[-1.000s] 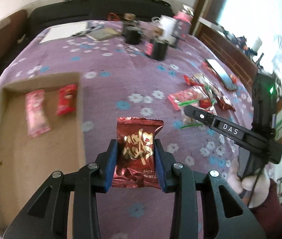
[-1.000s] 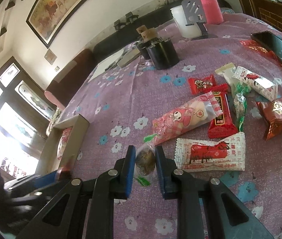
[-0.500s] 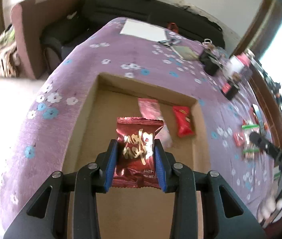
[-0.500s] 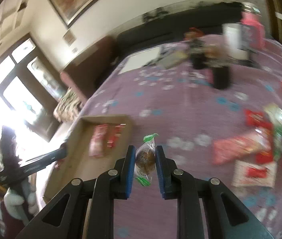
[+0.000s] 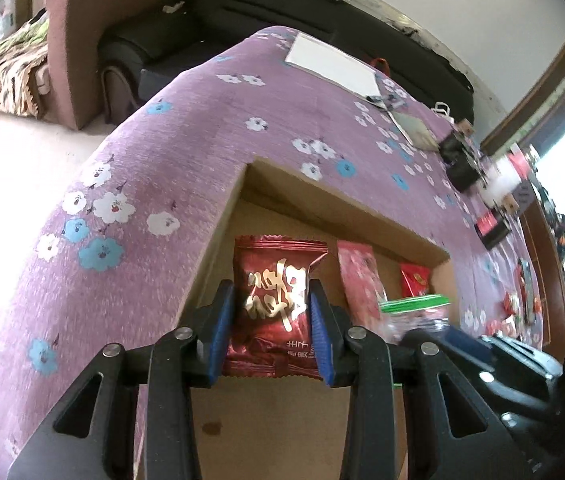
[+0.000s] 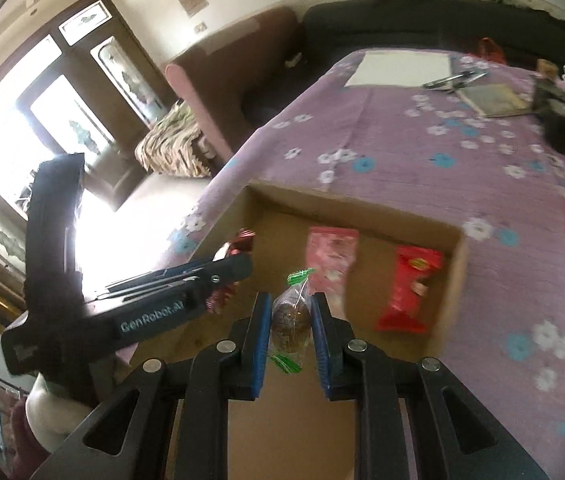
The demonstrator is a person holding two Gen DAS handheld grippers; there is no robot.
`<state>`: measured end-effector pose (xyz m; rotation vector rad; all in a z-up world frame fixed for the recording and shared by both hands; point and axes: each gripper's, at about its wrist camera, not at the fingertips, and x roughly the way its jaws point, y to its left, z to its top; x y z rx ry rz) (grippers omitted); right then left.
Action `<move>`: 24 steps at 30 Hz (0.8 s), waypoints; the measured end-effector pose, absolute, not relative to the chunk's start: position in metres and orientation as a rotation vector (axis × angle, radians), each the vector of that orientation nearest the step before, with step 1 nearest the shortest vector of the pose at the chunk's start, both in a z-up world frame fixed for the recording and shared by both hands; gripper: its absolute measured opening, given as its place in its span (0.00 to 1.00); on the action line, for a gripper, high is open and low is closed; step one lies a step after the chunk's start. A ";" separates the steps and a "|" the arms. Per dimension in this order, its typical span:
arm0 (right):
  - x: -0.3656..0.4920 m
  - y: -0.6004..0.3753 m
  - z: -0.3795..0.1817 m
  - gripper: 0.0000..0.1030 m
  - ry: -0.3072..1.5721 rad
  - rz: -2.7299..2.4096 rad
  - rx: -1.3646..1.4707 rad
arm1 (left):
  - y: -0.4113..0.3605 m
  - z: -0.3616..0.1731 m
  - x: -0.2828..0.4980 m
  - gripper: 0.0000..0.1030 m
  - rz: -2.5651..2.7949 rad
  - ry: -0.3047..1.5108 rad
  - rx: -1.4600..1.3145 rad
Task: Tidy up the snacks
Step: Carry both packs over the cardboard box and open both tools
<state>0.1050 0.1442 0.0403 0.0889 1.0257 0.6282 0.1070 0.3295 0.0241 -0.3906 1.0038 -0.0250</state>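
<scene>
Snacks ride in both of my grippers above a shallow cardboard tray [image 5: 346, 204] that sits on the purple flowered tablecloth [image 5: 170, 160], close to the table's near-left corner; my left gripper [image 5: 272, 334] has its blue pads pressed on the flanks of a dark red foil packet with gold lettering [image 5: 276, 304], held upright over the tray's left side, beside its left wall; my right gripper [image 6: 291, 334] is nearly closed, pinching a small clear-wrapped brown sweet with green twisted ends [image 6: 290, 318], which hangs over the middle of the tray floor; seen from the right wrist, the left gripper [image 6: 238, 266] reaches in from the left edge of the tray, its red packet [image 6: 238, 242] just showing past its tip; seen from the left wrist, the sweet's green-edged wrapper [image 5: 414, 304] appears just right of the red packet, blurred; two snacks lie flat against the tray's far wall, a pale pink packet [image 6: 332, 254] and, to its right in the far-right corner, a bright red packet [image 6: 412, 288], the two apart; more wrapped snacks [image 5: 516, 312] lie scattered, blurred, towards the table's right edge; a white sheet [image 6: 400, 69] lies at the far edge of the table, with dark containers [image 5: 460, 162] along the far-right side; a gloved hand [image 6: 60, 414] grips the left gripper's handle at the lower left.
</scene>
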 end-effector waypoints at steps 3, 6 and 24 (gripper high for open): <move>0.115 0.157 0.033 0.20 1.040 0.628 0.087 | 0.333 0.023 0.110 0.34 -0.037 0.998 -0.419; 0.121 0.166 0.026 0.23 1.053 0.624 0.082 | 0.340 0.024 0.109 0.36 -0.048 1.000 -0.481; 0.093 0.058 0.062 0.33 0.980 0.568 0.260 | 0.299 0.096 0.018 0.62 -0.146 0.839 -0.526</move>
